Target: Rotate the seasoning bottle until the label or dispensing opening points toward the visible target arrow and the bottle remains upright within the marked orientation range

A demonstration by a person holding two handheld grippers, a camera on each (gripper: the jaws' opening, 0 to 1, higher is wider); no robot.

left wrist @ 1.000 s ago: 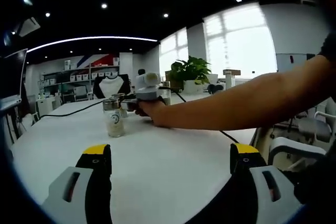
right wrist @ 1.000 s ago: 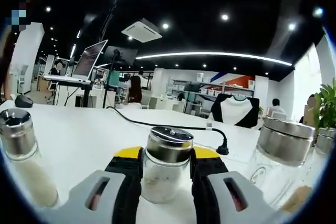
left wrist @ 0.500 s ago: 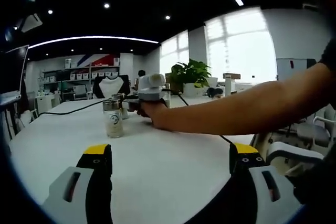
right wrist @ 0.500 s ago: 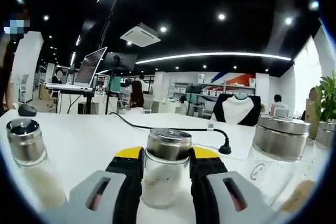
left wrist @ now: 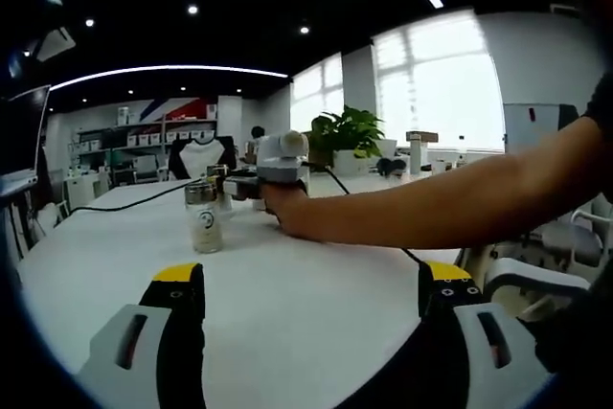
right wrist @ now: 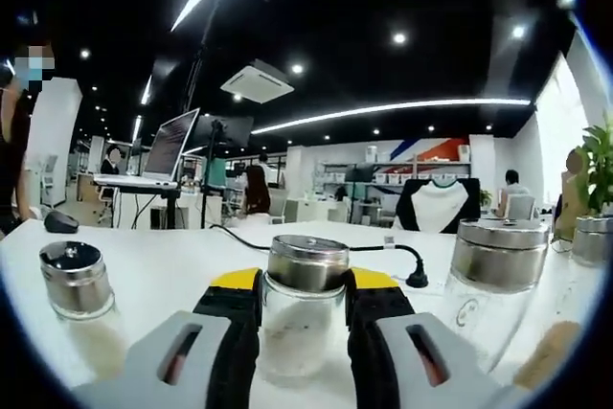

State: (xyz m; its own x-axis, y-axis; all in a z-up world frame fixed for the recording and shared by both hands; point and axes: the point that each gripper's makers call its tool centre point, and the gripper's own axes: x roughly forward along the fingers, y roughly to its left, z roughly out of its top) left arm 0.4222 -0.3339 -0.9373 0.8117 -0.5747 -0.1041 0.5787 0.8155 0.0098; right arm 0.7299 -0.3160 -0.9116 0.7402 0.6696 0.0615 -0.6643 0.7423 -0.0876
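Note:
A small glass seasoning bottle [right wrist: 305, 323] with a steel lid stands upright on the white table [right wrist: 172, 256], and my right gripper [right wrist: 306, 286] is shut on its sides just under the lid. In the left gripper view, that right gripper [left wrist: 239, 186] is held by a person's hand at the far side of the table, beside another lidded bottle [left wrist: 202, 218] with pale contents. My left gripper [left wrist: 311, 284] hovers low over the near table, jaws wide open with nothing between them.
A steel-lidded bottle [right wrist: 80, 296] stands to the left of the held one and a larger jar [right wrist: 493, 280] to its right. A black cable with a plug [right wrist: 416, 279] crosses the table behind. The person's forearm [left wrist: 450, 193] reaches in from the right. A plant [left wrist: 347, 131] stands at the back.
The right gripper keeps its hold on the bottle. Its view has shifted a little, so the neighbouring bottles sit lower and nearer the middle. The left gripper has stayed put.

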